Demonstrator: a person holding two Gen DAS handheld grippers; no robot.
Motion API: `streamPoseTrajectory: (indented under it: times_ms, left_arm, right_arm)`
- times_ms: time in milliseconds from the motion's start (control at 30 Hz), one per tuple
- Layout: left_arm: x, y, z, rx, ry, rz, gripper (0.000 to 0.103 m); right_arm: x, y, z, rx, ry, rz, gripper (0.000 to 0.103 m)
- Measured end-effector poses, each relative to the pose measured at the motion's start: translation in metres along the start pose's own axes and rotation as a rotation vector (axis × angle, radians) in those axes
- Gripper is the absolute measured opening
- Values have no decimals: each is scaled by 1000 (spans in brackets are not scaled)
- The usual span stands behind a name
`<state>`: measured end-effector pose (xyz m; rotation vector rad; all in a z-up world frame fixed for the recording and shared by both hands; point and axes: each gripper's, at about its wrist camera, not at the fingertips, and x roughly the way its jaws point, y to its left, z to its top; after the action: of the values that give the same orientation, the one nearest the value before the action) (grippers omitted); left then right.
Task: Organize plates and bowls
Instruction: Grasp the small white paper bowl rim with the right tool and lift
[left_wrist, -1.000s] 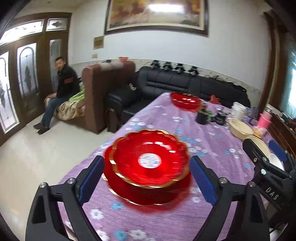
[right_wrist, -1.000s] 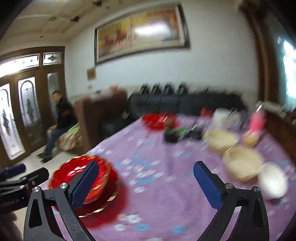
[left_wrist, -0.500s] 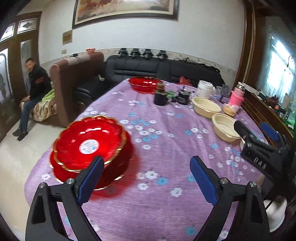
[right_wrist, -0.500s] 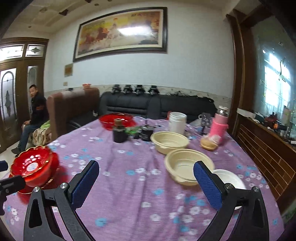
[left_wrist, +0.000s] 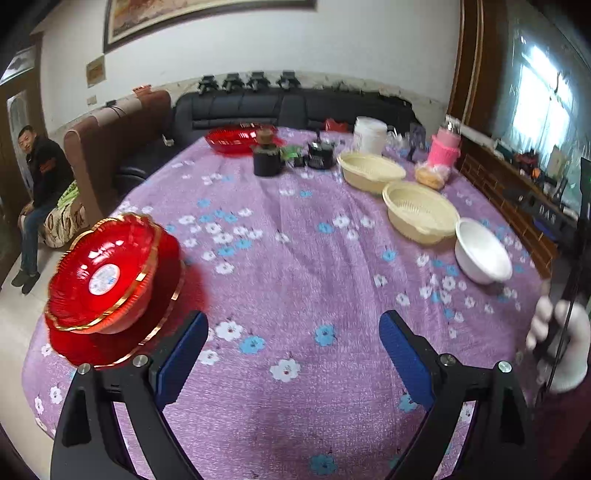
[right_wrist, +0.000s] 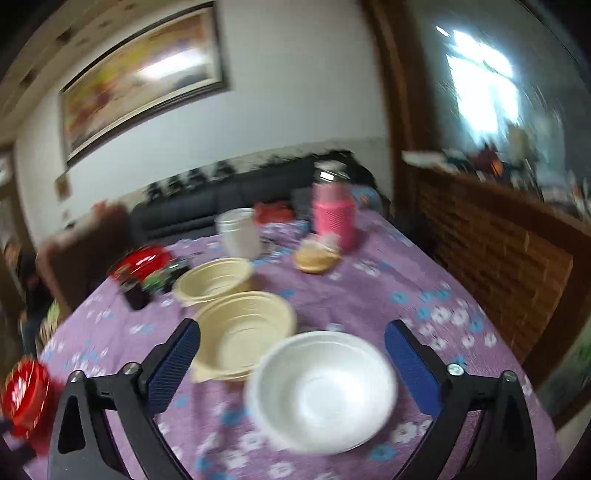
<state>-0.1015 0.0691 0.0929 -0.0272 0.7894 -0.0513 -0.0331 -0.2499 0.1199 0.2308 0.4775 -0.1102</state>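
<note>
A stack of red gold-rimmed plates (left_wrist: 107, 269) sits at the table's near left edge, with a red bowl on top; it shows blurred in the right wrist view (right_wrist: 26, 391). My left gripper (left_wrist: 293, 354) stands open over bare purple cloth to the right of that stack, nothing between its fingers. A white bowl (right_wrist: 321, 387) lies upright between the open fingers of my right gripper (right_wrist: 291, 362), pads apart from it. Behind it are two cream basket bowls (right_wrist: 245, 332) (right_wrist: 212, 280). The white bowl (left_wrist: 482, 254) and cream bowls (left_wrist: 421, 212) also show at the right in the left wrist view.
Another red dish (left_wrist: 238, 138), a black jar (left_wrist: 266, 160), a white tub (left_wrist: 369, 134), a pink flask (left_wrist: 445, 147) and a bagged bun (left_wrist: 428, 175) crowd the far end. A gloved hand (left_wrist: 561, 347) is at right. A person (left_wrist: 40, 184) sits left by the sofa.
Both views have swung right. The red stack slid from between the left fingers to their left. The right gripper moved toward the white bowl, which now lies between its fingers.
</note>
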Motion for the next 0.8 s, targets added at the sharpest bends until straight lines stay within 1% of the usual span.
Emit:
streamPoseTrajectory:
  times_ms: [67, 100, 133, 200, 267, 367, 400, 433, 467, 533, 567, 633, 667, 800]
  left_arm:
    - [6, -5, 2, 7, 11, 3, 93]
    - [8, -8, 3, 8, 9, 1, 93]
    - [10, -11, 4, 9, 7, -5, 93]
    - [16, -19, 9, 13, 1, -24, 93]
    - [23, -27, 13, 19, 2, -39, 93]
    - [35, -37, 14, 15, 25, -69, 93]
    - [40, -40, 14, 14, 38, -81, 93]
    - [44, -42, 12, 13, 53, -89, 93]
    - [48, -43, 10, 11, 70, -95, 93]
    - [53, -41, 7, 5, 88, -97, 93]
    - [54, -39, 6, -2, 94, -96, 93]
    - [55, -33, 6, -19, 96, -94, 93]
    - [55, -29, 7, -28, 95, -92, 93]
    - [55, -16, 10, -67, 92, -99, 93]
  right_arm:
    - [14, -28, 0, 80, 29, -8, 90]
    - [24, -43, -2, 134, 63, 6, 77]
    - [33, -53, -4, 174, 102, 20, 70]
    - [54, -70, -11, 240, 197, 55, 68]
    - [66, -77, -19, 255, 267, 38, 65]
    - [74, -75, -27, 234, 318, -5, 64]
    - [78, -74, -30, 223, 335, -5, 62]
    - [82, -73, -32, 220, 351, 5, 48]
    - [85, -71, -35, 227, 370, 27, 41]
    - [88, -70, -41, 249, 407, 85, 19]
    - [89, -70, -44, 258, 418, 117, 16]
    - [87, -61, -47, 260, 436, 205, 14]
    - [87, -55, -47, 249, 442, 235, 13]
    - [84, -23, -57, 189, 504, 409, 13]
